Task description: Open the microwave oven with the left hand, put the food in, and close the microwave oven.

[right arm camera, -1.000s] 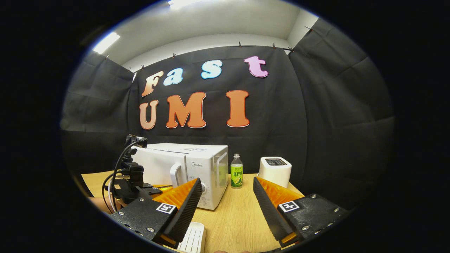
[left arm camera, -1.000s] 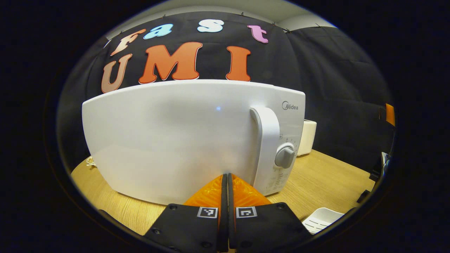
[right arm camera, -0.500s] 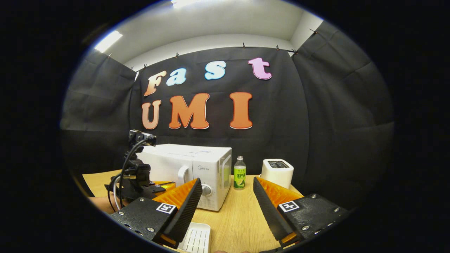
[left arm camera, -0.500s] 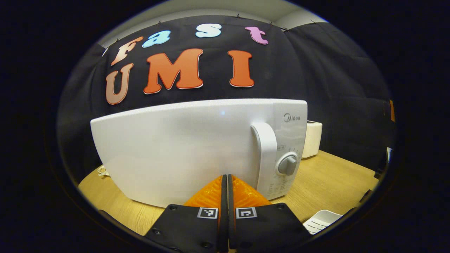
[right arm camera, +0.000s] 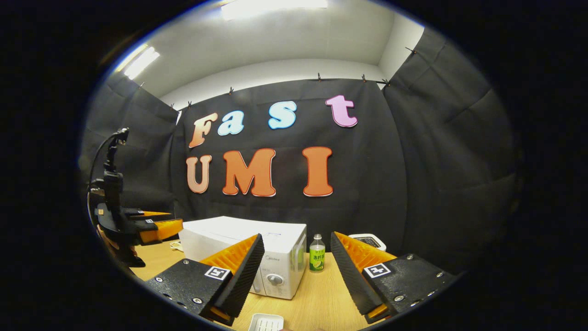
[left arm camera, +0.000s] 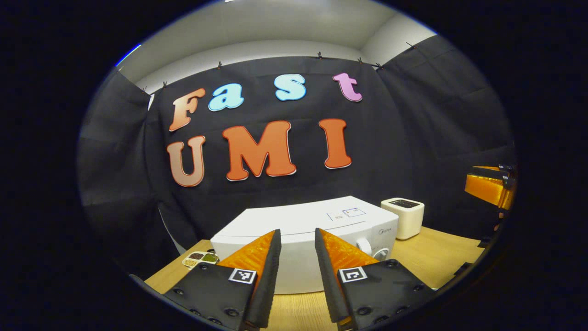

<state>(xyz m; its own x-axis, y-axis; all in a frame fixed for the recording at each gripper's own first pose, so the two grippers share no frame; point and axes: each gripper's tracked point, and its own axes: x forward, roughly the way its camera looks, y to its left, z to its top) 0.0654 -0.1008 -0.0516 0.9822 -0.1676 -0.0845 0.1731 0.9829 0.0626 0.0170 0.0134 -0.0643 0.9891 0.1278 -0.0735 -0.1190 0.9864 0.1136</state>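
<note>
Both grippers are hanging open and empty: left gripper, right gripper. Door-opening is pending; the left needs the microwave handle.

Microwave door hidden behind left tool; white tray cut by edge

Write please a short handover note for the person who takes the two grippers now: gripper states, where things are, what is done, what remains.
Left gripper: open, empty, raised in front of the microwave.
Right gripper: open, empty, farther back above the table.
Microwave door shut. A small food tray lies left of the microwave; a white dish lies near the front edge.
Done: I cannot tell from this moment.
Left: possibly everything: open door, load food, close.
</note>
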